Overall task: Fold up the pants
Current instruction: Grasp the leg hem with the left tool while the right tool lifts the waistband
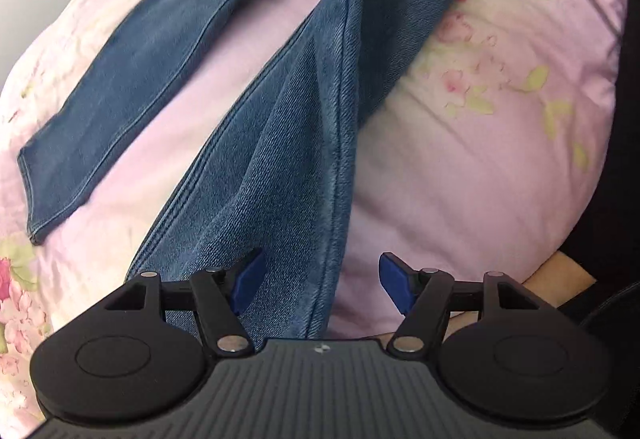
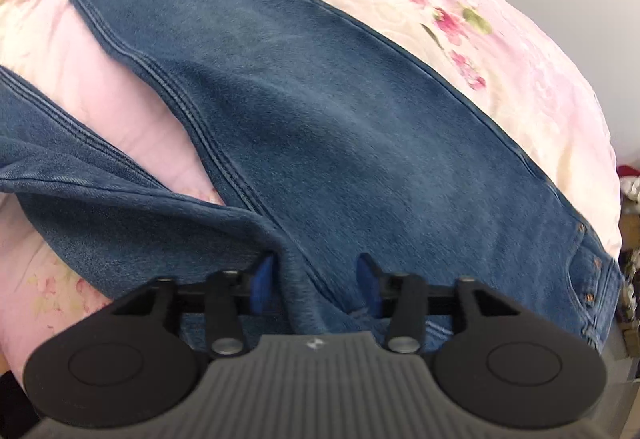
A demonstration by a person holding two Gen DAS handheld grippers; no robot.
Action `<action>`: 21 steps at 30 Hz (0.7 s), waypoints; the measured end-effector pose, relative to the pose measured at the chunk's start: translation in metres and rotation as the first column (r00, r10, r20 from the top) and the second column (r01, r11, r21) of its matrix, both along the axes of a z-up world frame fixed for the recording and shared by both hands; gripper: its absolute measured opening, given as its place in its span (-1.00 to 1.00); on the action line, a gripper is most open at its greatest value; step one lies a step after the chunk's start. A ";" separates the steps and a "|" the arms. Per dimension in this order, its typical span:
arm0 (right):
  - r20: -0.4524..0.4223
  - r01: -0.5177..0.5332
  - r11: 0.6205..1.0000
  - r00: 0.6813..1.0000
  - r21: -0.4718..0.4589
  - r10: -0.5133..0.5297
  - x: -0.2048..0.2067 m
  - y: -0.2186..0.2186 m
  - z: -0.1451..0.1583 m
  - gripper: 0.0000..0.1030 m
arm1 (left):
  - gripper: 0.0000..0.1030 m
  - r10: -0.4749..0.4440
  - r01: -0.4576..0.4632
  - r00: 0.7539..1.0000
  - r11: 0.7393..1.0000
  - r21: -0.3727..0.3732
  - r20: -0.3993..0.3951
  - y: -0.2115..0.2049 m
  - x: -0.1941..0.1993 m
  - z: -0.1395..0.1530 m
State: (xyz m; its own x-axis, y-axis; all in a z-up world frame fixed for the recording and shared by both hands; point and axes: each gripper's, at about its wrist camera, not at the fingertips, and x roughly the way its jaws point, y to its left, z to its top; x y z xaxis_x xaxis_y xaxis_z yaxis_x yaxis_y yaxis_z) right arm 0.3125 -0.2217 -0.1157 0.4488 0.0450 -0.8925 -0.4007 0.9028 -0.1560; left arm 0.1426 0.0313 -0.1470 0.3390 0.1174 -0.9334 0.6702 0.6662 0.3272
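Blue denim pants [image 1: 288, 119] lie spread on a pink floral bedsheet [image 1: 480, 159], the two legs splayed apart. One leg runs down under my left gripper [image 1: 322, 281], which stands open; its left blue pad [image 1: 250, 279] is over the denim, its right pad over the sheet. In the right wrist view the pants [image 2: 320, 119] fill the middle, with the waist and rivets at the lower right. My right gripper [image 2: 316, 285] is open near the crotch, a ridge of denim between its pads without being pinched.
The bedsheet [image 2: 500, 39] slopes away to the bed's edge at the upper right. Clutter [image 2: 630, 191] lies beyond that edge. A person's dark clothing [image 1: 624, 159] and a hand [image 1: 560, 275] are at the right of the left wrist view.
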 end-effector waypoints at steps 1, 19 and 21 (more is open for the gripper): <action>-0.012 0.011 0.999 1.000 0.030 -0.011 -0.001 -0.009 0.003 0.21 | 0.49 0.012 -0.012 1.000 1.000 0.013 -0.006 0.000 0.001 -0.001; -0.034 -0.007 0.981 0.999 -0.194 0.000 -0.157 -0.153 0.014 0.63 | -0.63 0.134 -0.126 0.991 0.972 0.200 -0.026 0.031 0.016 -0.004; -0.003 -0.035 0.966 0.999 -0.254 0.035 -0.166 -0.153 0.006 0.62 | -0.72 0.186 -0.183 0.982 0.974 0.132 -0.013 0.040 0.016 0.005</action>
State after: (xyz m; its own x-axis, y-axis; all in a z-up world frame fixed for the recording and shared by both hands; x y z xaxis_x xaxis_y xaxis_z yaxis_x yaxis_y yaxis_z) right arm 0.1460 -0.3747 -0.1095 0.4519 -0.1680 -0.8761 -0.4308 0.8189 -0.3792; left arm 0.1590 0.0717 -0.1416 0.2773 0.2964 -0.9139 0.5486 0.7321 0.4039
